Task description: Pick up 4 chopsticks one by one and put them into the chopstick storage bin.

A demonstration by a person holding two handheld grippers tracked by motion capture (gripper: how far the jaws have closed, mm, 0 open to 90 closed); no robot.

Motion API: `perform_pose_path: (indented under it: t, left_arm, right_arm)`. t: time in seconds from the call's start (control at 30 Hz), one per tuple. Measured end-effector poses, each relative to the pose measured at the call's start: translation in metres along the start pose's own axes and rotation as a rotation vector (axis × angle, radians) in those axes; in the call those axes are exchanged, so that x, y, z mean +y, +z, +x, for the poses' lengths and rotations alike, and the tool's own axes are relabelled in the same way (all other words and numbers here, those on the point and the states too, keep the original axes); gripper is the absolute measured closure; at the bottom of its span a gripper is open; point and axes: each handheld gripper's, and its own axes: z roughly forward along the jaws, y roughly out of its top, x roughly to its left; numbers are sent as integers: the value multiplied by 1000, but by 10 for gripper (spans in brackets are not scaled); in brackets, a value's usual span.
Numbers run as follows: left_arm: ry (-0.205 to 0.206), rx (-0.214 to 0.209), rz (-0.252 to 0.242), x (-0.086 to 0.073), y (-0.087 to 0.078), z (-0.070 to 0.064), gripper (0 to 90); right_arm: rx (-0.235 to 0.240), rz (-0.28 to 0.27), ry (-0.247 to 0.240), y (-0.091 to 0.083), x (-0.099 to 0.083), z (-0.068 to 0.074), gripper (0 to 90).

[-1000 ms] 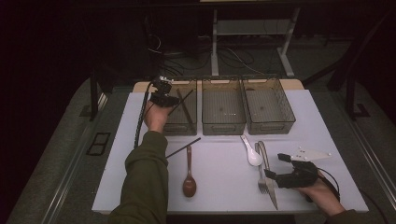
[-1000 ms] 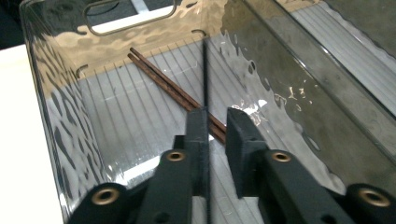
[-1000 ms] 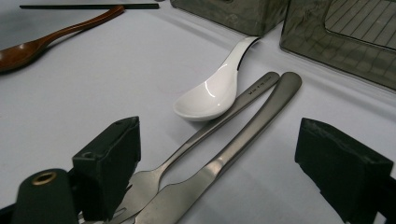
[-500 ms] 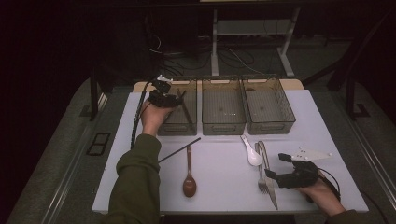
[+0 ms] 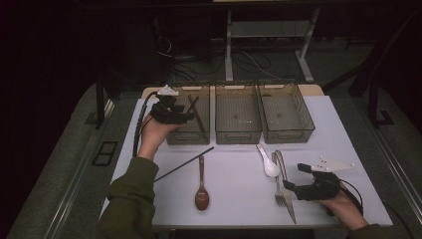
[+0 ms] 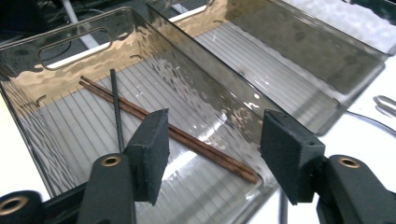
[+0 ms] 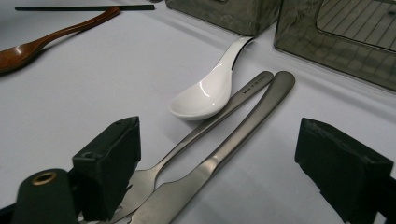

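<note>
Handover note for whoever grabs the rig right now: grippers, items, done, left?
Left gripper: open, empty, over the left bin.
Right gripper: open, empty, low over the fork and knife.
Done: brown chopstick pair and one black chopstick lie in the left bin.
Left on the table: second black chopstick, wooden spoon, white spoon, fork, knife.
Middle bin and right bin look empty.
</note>
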Motion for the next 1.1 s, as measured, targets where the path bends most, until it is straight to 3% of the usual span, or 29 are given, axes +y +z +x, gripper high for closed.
perform_pose_path:
  t: [0.3,0.47,0.7,0.97,1.1]
  left_arm:
    - [46,-35,-66,-18,-17,-29,308]
    - [80,-38,-53,-32,-24,-40,272]
    - [65,-36,-69,-56,-28,-51,251]
    - [87,-50,-77,-80,-37,-59,279]
    - [86,-66,-80,-92,-41,-59,359]
  right_arm:
    - [-3,-2,4,-1,0,0,140]
    - [-3,-3,3,-1,0,-1,140]
    - [-5,-5,5,-1,0,-1,140]
    - [-7,-7,9,-2,0,-2,140]
    - [-7,-6,7,-2,0,-1,140]
